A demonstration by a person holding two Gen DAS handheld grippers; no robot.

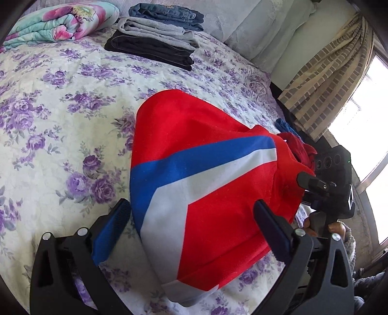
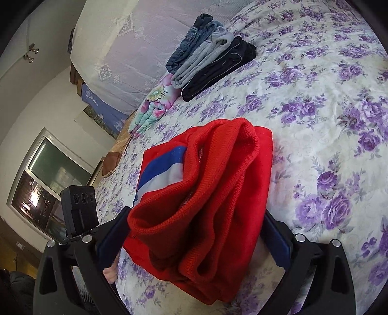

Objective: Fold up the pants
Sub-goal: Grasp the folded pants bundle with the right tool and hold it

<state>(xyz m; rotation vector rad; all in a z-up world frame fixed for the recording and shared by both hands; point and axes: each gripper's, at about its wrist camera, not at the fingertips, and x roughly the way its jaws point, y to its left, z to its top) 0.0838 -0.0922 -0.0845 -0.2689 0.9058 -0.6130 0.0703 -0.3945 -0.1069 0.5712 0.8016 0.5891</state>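
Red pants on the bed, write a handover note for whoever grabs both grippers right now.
Left gripper: jaws open, straddling the striped end of the red pants, not clamped.
Right gripper: jaws open around the bunched knit end of the pants; whether the pads touch the cloth cannot be told.
The pants lie folded into a compact bundle on the floral bedspread.
Done: black pants, grey pants and jeans are folded in a row farther up the bed, beside a folded floral quilt.
Left: probably neaten the red bundle and set it by the row.
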